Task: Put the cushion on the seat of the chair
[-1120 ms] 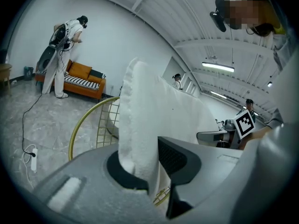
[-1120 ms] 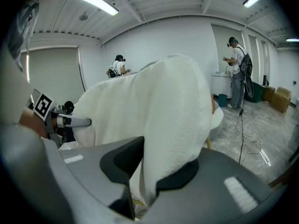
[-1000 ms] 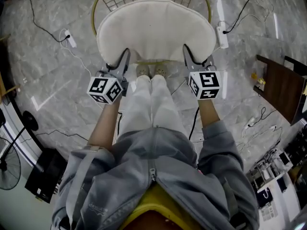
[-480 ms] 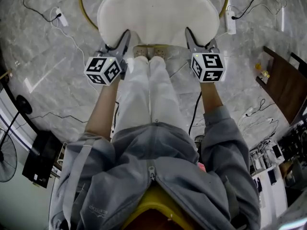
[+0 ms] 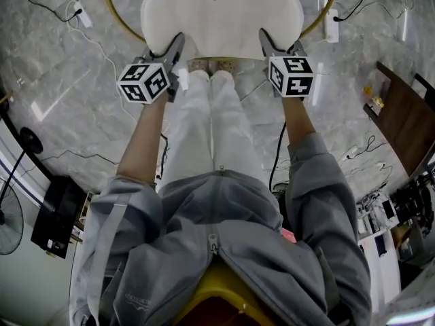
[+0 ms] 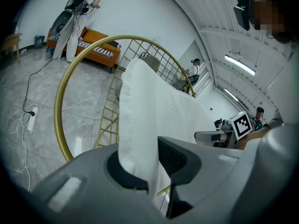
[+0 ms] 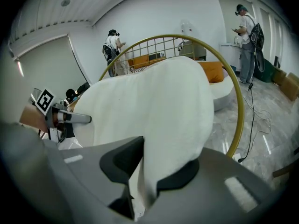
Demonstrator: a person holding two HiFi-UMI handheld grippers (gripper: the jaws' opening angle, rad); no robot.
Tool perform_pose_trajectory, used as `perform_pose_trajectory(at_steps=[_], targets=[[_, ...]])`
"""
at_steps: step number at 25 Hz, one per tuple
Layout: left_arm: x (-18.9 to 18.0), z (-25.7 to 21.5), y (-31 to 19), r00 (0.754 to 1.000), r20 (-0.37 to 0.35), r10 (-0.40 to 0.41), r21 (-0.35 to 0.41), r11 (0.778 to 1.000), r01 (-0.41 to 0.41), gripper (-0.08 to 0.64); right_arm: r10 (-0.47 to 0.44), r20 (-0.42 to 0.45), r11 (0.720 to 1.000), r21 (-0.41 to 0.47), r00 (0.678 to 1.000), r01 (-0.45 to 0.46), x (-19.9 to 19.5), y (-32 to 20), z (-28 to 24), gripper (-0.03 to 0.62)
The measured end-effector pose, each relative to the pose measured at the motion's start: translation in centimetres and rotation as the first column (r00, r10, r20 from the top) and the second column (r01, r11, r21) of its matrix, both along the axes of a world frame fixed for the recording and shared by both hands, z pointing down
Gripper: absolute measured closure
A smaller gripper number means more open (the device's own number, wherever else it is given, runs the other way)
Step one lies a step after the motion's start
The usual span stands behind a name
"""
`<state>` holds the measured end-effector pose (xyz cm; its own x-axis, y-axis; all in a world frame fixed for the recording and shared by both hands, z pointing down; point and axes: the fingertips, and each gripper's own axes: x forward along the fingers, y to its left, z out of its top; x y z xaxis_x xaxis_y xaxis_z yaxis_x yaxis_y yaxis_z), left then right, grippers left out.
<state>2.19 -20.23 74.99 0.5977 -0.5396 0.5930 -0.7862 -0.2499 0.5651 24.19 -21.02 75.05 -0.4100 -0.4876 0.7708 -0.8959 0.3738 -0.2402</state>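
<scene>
Since the cushion (image 5: 221,19) bulges and folds where pinched, it looks soft and light, best held by its near corners. The left gripper (image 5: 177,43) and right gripper (image 5: 264,39) each clamp one corner, jaws nearly together. Just beyond them the chair (image 5: 114,13) curves its gold hoop close around the cushion; open floor (image 5: 68,100) lies outside each gripper.

- Your floor (image 5: 81,114) is grey marble.
- A power strip (image 5: 79,13) lies far left of you, a second strip (image 5: 332,24) far right.
- A brown table (image 5: 406,124) stands at your right.
</scene>
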Motion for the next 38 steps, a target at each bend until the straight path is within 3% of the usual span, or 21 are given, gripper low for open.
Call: perform_pose_trajectory(at_steps=[10, 18, 22, 26, 28, 30, 34, 38], targets=[[0.0, 4.2, 0.1, 1.000, 0.003, 0.031, -0.108, 0.994, -0.030, 0.488, -0.023, -0.042, 0.994, -0.104, 0.999, 0.019, 0.2, -0.1, 4.1, 0.477], [0.2, 6.7, -0.1, 0.997, 0.064, 0.045, -0.195, 0.980, -0.032, 0.461, -0.015, -0.137, 0.989, -0.147, 0.990, -0.005, 0.9, -1.0, 6.2, 0.436], [0.2, 7.8, 0.1, 0.983, 0.123, 0.135, -0.240, 0.965, -0.102, 0.388, 0.012, -0.187, 0.986, -0.158, 0.982, -0.043, 1.8, -1.9, 6.8, 0.396], [-0.3, 7.9, 0.0, 0.979, 0.142, 0.148, -0.253, 0.961, -0.108, 0.337, 0.024, -0.209, 0.985, -0.162, 0.978, -0.059, 2.1, -2.3, 7.1, 0.344], [0.2, 7.9, 0.1, 0.978, 0.132, 0.163, -0.266, 0.956, -0.123, 0.227, 0.028, -0.252, 0.985, -0.160, 0.967, -0.071, 2.6, -2.3, 7.3, 0.305], [0.4, 7.9, 0.1, 0.969, 0.160, 0.187, -0.266, 0.954, -0.140, 0.202, 0.054, -0.299, 0.983, -0.151, 0.953, -0.103, 3.4, -2.5, 7.4, 0.286], [0.0, 7.9, -0.4, 0.961, 0.215, 0.172, -0.245, 0.962, -0.117, 0.133, 0.144, -0.344, 0.978, -0.092, 0.928, -0.185, 5.0, -3.3, 7.0, 0.197], [-1.2, 7.6, -0.7, 0.944, 0.287, 0.161, -0.210, 0.972, -0.102, 0.086, 0.165, -0.342, 0.985, 0.002, 0.925, -0.175, 5.2, -4.6, 5.8, 0.155]])
